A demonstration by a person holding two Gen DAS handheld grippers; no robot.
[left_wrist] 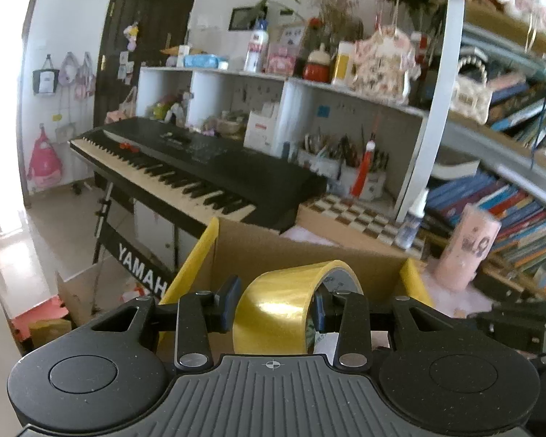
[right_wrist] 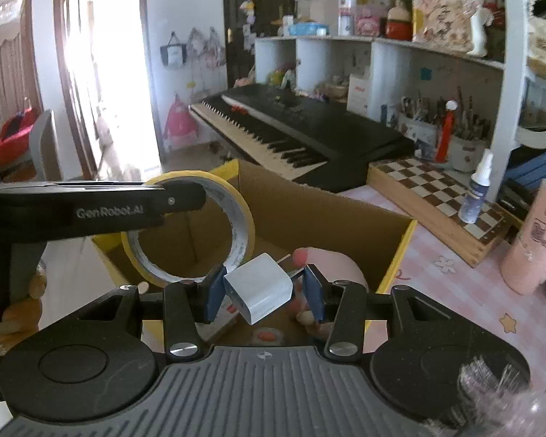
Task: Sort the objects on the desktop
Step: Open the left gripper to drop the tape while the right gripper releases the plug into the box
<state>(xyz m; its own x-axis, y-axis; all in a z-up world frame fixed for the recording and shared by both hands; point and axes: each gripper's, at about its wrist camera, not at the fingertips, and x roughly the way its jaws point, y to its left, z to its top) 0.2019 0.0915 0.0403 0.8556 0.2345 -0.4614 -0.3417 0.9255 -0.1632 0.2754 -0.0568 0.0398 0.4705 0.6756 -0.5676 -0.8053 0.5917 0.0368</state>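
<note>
left gripper (left_wrist: 273, 309): matte black body, ribbed grey plate with a small crosshair mark, a round black disc at each side, silver screws on the linkage arms, dark pads at the fingers (left_wrist: 227, 300). right gripper (right_wrist: 264, 291): same black frame, ribbed plate, silver screws, triangular cut-outs in the arms, but blue pads on its fingers (right_wrist: 214, 293). seen side-on from the right wrist, the left one reads "genrobot.ai" in pale letters.
</note>
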